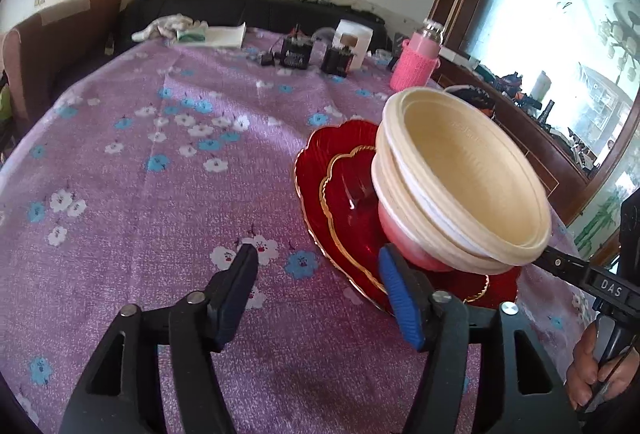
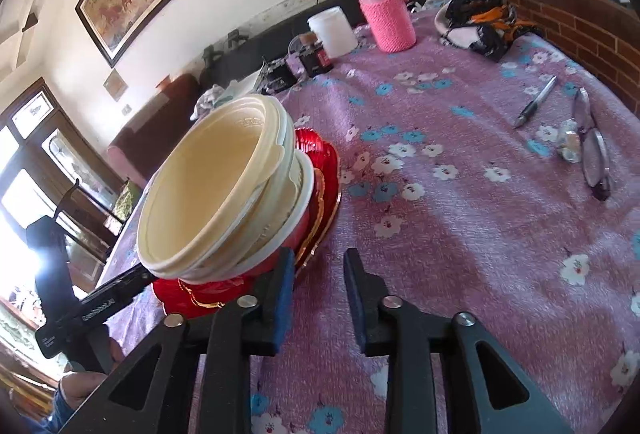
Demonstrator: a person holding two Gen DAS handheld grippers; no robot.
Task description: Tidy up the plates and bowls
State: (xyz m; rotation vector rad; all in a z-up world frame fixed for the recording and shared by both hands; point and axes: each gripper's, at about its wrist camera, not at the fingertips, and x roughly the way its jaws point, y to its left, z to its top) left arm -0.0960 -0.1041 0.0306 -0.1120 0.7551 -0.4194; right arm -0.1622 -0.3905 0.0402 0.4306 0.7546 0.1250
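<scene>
**Bowls stacked on red plates, both grippers clear**

Where the flowered purple tablecloth (image 1: 160, 194) covers the table, a stack of cream bowls (image 1: 460, 186) stands nested on a small red plate (image 1: 348, 194) with a gold scalloped rim, which itself lies on a larger red plate (image 1: 316, 150). The bowls sit unevenly, their rims offset and the top one tilted; the lowest bowl shows a reddish tint from the glass beneath it.

The left gripper (image 1: 320, 266) has its jaws apart with nothing between them. Its right finger, with a blue ribbed pad, is just in front of the near edge of the larger plate and the foot of the stack; whether it touches them cannot be told. Its left finger hangs over bare cloth.

The right gripper (image 2: 320, 274) also stands with a gap between its jaws, narrower than the other's, and holds nothing. Its left finger sits close beside the plates' edge and the bottom bowl; its right finger is over the cloth.

Each camera catches the other tool's black body beside the stack, and a hand (image 1: 596, 366) wraps the handle at the frame's edge.

At the far side of the table stand a bottle in a pink knitted sleeve (image 2: 386, 16), a white tub (image 2: 334, 30) and small black devices (image 1: 296, 52). A pen (image 2: 536, 102) and a pair of glasses (image 2: 594, 150) lie well apart from the dishes, with a bundle of patterned fabric (image 2: 480, 22) beyond them.
</scene>
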